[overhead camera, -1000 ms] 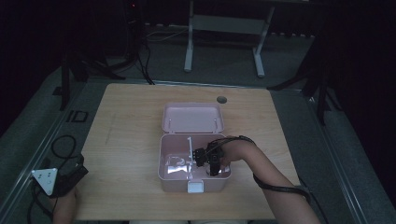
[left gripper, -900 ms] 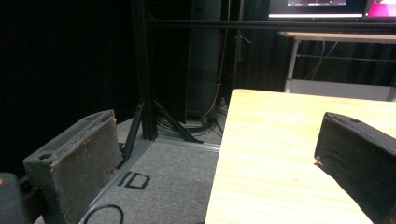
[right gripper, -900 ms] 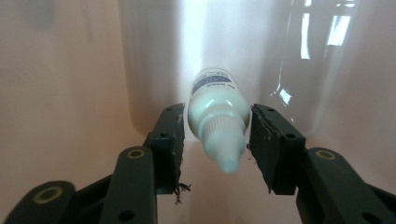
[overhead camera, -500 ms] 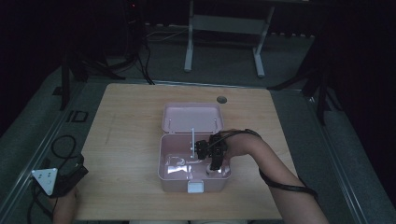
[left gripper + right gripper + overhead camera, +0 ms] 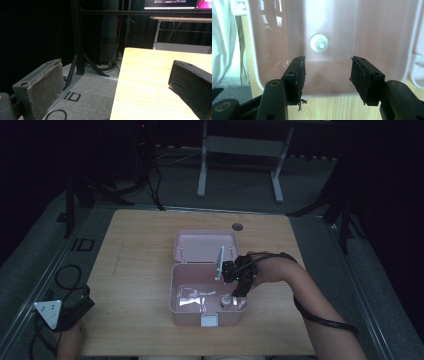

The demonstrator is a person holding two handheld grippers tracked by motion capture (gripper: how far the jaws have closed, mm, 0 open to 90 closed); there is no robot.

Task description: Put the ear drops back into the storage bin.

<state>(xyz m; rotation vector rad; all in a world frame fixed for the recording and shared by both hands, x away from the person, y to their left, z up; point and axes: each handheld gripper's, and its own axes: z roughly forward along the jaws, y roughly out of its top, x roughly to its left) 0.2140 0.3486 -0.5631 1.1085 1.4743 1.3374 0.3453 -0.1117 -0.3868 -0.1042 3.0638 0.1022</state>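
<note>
Small white round-capped bottle (image 5: 319, 43): stood upright on the floor of the open pink plastic storage box (image 5: 180, 290), close to that box's front wall and toward its right end, as seen in the high view (image 5: 226, 300). In the right gripper view it is seen from above as a white disc with a raised centre, lying beyond the tips of the two black jaws, nearer the left-hand jaw than the other, touched by neither.

Right gripper (image 5: 327, 72): held above the box's right half, just above and behind the bottle in the high view (image 5: 235, 276). Jaws have just been opening; a moderate gap is shown, with nothing between the pads, only the box's pink floor and near wall seen through it.

Box lid (image 5: 205, 246): hinged back, lying flat on the light wooden table (image 5: 135, 270) behind the box.

Crumpled clear plastic wrapping (image 5: 192, 296): lying on the box floor, left of the bottle.

Left gripper (image 5: 67, 312): held at the table's near left corner, well apart from the box. Jaws set wide in the left gripper view (image 5: 115, 82), nothing held.
</note>
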